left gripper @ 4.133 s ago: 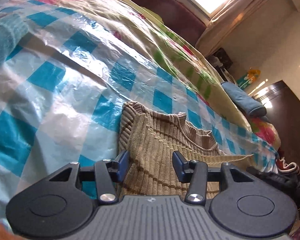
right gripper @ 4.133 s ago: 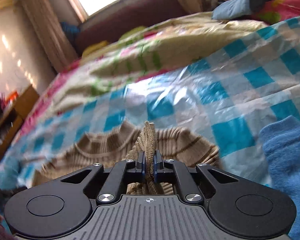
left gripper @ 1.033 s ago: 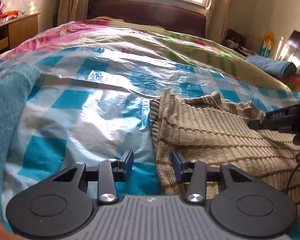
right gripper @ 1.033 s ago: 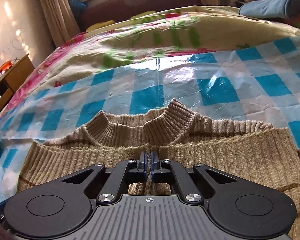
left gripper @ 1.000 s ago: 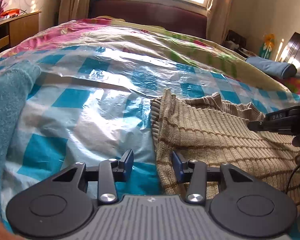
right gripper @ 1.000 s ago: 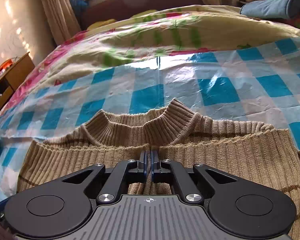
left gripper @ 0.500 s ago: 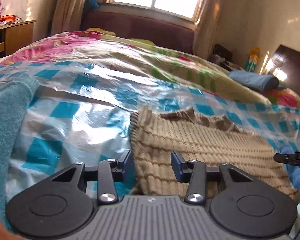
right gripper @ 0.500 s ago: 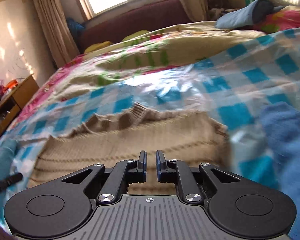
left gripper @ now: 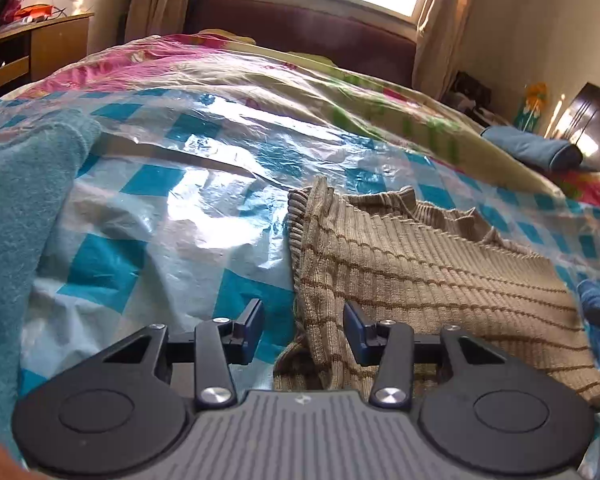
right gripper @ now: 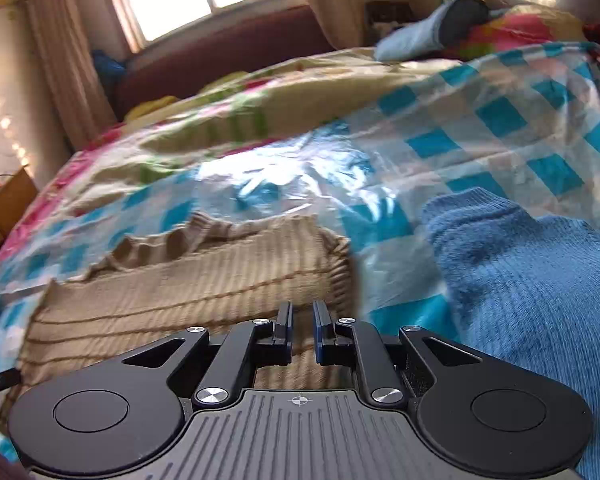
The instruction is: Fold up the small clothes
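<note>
A tan ribbed sweater (left gripper: 420,264) with thin brown stripes lies folded on the blue-checked plastic sheet (left gripper: 172,208) over the bed. My left gripper (left gripper: 303,330) is open, its fingers straddling the sweater's near left edge. In the right wrist view the sweater (right gripper: 204,280) lies ahead and to the left. My right gripper (right gripper: 302,326) hovers over its near right part, jaws a narrow gap apart and empty.
A teal towel (left gripper: 16,216) lies at the left. A blue knitted garment (right gripper: 532,280) lies just right of the sweater. A rolled blue pillow (right gripper: 432,24) sits at the far side of the bed. A wooden cabinet (left gripper: 32,44) stands to the left.
My right gripper has let go of the sweater fold, opened slightly and drawn back to the right. The sweater now lies flat. The left gripper stayed open and shifted a little.
</note>
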`<action>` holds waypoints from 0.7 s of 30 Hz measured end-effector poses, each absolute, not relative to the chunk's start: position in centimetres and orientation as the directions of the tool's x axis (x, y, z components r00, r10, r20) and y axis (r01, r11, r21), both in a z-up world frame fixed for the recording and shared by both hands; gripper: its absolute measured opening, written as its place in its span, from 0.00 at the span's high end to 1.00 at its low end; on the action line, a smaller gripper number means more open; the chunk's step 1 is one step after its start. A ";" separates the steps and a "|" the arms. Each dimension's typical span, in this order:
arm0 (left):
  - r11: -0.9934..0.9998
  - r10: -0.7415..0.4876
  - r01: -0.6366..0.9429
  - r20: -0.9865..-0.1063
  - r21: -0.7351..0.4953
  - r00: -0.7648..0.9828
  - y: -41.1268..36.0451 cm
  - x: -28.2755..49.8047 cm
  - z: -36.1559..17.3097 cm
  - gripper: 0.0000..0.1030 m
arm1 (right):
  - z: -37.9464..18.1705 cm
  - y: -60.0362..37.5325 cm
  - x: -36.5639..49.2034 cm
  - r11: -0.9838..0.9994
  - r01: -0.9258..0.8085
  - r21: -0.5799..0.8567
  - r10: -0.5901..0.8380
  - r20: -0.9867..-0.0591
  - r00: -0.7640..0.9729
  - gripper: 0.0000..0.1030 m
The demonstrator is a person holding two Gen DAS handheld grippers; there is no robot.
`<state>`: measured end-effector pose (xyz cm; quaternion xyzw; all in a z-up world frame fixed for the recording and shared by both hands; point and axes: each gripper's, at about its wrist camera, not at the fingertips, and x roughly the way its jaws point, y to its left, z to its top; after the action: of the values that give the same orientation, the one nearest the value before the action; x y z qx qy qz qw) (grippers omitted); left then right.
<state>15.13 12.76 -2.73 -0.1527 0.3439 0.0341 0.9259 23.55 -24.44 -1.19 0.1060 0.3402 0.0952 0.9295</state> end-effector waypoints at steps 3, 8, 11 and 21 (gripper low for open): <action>0.951 -0.034 -0.184 -0.676 -0.248 0.736 13.1 14.7 -3.5 0.53 | -2.1 -23.8 22.6 0.953 -0.143 0.266 0.286 -0.644 0.709 0.88; 0.943 -0.014 -0.223 -0.697 -0.247 0.717 14.0 14.2 -4.2 0.51 | -3.8 -24.3 23.5 0.975 -0.081 0.205 0.205 -0.709 0.675 0.97; 0.931 -0.016 -0.239 -0.687 -0.275 0.727 14.5 13.6 -3.6 0.51 | -3.0 -24.1 23.6 0.981 -0.089 0.172 0.186 -0.707 0.683 0.96; 0.958 -0.085 -0.129 -0.681 -0.257 0.727 12.0 11.3 -3.1 0.52 | -3.2 -23.1 21.0 0.971 -0.157 0.178 0.237 -0.717 0.655 0.87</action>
<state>11.34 12.04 -3.08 -0.1449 0.3693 0.0118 0.9179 20.99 -23.14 -3.17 0.0501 0.4008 0.1084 0.9083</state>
